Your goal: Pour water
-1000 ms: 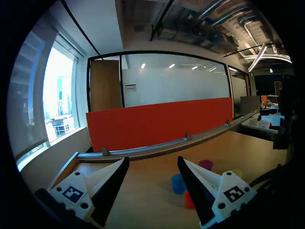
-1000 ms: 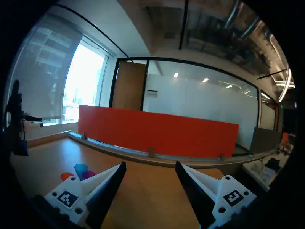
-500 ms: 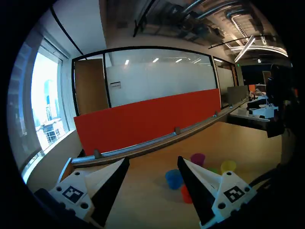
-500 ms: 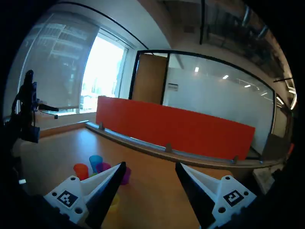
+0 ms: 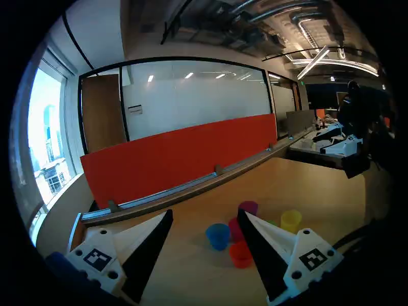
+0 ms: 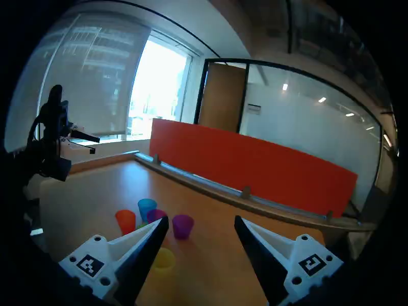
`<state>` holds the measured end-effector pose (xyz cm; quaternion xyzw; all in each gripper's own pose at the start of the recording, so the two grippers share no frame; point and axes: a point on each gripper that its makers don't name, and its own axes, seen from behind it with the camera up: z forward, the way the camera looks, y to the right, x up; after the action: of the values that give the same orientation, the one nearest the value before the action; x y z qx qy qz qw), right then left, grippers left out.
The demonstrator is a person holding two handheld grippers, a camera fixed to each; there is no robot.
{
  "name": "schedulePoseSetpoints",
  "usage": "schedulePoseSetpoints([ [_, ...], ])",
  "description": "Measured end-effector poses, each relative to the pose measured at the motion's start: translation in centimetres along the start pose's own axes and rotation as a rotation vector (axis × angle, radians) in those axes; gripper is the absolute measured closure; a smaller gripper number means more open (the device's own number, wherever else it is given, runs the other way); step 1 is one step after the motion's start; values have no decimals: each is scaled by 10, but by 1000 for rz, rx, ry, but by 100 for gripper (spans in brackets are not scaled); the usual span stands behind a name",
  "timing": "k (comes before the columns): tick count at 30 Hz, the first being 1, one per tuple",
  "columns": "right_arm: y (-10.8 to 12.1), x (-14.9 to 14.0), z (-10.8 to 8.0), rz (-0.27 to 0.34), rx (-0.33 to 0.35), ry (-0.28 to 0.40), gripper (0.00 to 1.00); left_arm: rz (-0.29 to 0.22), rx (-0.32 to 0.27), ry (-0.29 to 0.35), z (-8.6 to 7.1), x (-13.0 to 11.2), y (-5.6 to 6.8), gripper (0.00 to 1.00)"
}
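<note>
On the wooden desk, coloured cups upright (mouths up), jaws apart.

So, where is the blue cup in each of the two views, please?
Left gripper view: blue cup low centre, left of the orange cup.
Right gripper view: blue cup lower left, right of the orange cup.
Shared landmark: the long red divider panel.

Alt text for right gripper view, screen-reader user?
The right gripper, open and empty, points across a wooden table at a cluster of small cups, including an orange cup, a blue cup, a purple cup and a yellow cup. An orange divider lines the table's far edge.
</note>
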<state>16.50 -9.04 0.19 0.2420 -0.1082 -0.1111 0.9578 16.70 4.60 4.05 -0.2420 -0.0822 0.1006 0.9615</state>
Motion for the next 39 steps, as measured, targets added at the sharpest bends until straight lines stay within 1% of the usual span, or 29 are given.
schedulePoseSetpoints([
  [6, 1, 1, 1, 17, 18, -12, 0, 8, -47, -14, 5, -1, 8, 6],
  [12, -2, -1, 2, 12, 42, -34, 0, 6, -81, -41, 13, -8, 8, 6],
  [18, -10, -7, 5, 0, 82, -61, 0, -3, -136, -66, 23, -15, 13, 6],
  [21, -14, -13, 6, -10, 101, -80, 0, -2, -161, -78, 30, -19, 15, 6],
  [27, -19, -25, 11, -25, 118, -108, 0, 13, -182, -117, 48, -32, 15, 6],
  [33, -23, -31, 18, -24, 135, -121, 0, 35, -215, -147, 66, -47, 20, 6],
  [39, -26, -35, 24, -19, 151, -128, 0, 43, -235, -177, 82, -62, 21, 6],
])
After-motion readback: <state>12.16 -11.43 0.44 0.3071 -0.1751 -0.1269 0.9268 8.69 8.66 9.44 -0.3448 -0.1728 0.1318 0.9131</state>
